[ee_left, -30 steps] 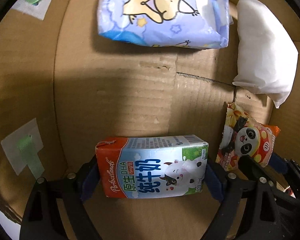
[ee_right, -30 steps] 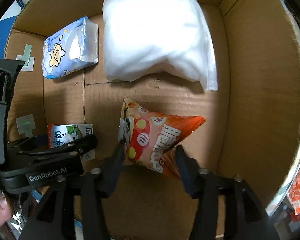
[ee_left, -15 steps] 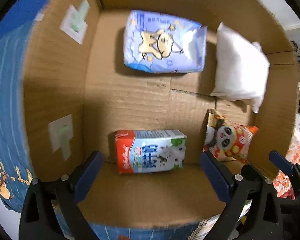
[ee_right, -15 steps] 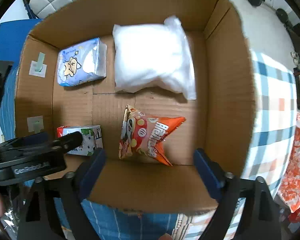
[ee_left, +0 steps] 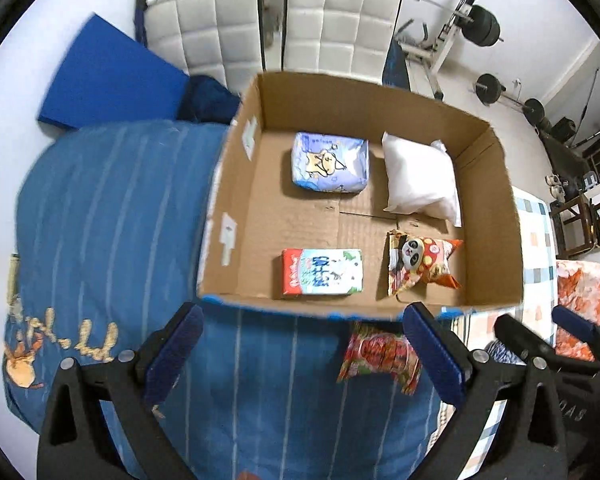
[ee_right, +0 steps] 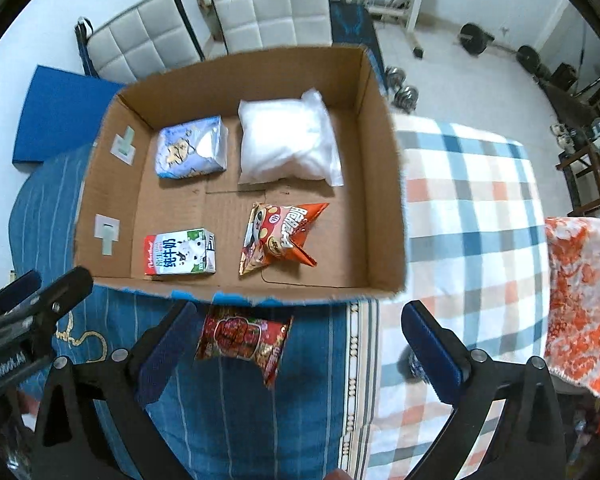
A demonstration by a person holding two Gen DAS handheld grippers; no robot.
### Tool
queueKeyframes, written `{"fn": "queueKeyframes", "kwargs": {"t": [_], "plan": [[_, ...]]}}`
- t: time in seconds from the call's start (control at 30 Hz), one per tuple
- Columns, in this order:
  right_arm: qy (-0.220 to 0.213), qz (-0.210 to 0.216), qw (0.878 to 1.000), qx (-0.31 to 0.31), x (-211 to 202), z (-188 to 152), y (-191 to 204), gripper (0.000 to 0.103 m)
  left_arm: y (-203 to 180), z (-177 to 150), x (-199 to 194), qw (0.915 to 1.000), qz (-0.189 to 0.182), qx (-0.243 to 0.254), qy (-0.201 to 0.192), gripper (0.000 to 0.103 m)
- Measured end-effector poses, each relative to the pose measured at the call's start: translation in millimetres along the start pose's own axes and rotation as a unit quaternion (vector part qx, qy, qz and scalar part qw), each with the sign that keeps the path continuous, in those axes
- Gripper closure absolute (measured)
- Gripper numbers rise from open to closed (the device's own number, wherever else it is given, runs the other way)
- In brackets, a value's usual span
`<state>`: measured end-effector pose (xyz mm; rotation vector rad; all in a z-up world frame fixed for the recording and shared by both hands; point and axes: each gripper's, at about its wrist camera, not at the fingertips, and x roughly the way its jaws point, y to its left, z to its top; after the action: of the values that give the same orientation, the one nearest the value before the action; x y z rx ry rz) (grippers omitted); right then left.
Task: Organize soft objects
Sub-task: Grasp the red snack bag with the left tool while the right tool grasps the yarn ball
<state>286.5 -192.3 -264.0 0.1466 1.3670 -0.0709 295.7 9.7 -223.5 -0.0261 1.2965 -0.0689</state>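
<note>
From my left wrist camera, the open brown cardboard box [ee_left: 496, 216] holds four soft items, while a red crinkly snack packet [ee_left: 378, 354] lies outside, just before its near wall; my left gripper [ee_left: 300, 356] has jaws wide apart, empty. From the right wrist camera, my right gripper [ee_right: 296, 354] is equally spread and empty above that packet [ee_right: 244, 338], so I judge one item remains.

milk carton [ee_left: 321, 271] flat in box | panda snack bag [ee_left: 419, 265] beside | red packet [ee_left: 380, 355] outside

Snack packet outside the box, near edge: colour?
Red snack packet with gold and white print, lying on the blue striped cloth. Clearest in the right wrist view.
</note>
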Motion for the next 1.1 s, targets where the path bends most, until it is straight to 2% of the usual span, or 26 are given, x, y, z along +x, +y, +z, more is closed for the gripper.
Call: {"fn": "queueKeyframes", "kwargs": {"t": [0.4,0.57,0.7,0.87,1.1], "plan": [[-0.057,0.005,0.998,0.005,-82,-66,5,0.0,-7,-46,-92,0.9957,0.014,0.032,-0.086,0.0],[-0.087,0.003,0.996,0.01,-118,-85,4,0.0,-11,-62,-121,0.9934,0.01,0.043,-0.106,0.0],[-0.105,-0.002,0.994,0.01,-141,-95,2,0.0,-13,-69,-135,0.9924,0.004,0.046,-0.113,0.001],[-0.108,0.007,0.994,0.018,-153,-103,-2,0.0,-12,-77,-143,0.9933,-0.008,0.037,-0.109,0.001],[-0.094,0.006,0.995,0.034,-145,-102,-18,0.0,-24,-76,-131,0.9945,-0.016,0.047,-0.092,0.0]]}}
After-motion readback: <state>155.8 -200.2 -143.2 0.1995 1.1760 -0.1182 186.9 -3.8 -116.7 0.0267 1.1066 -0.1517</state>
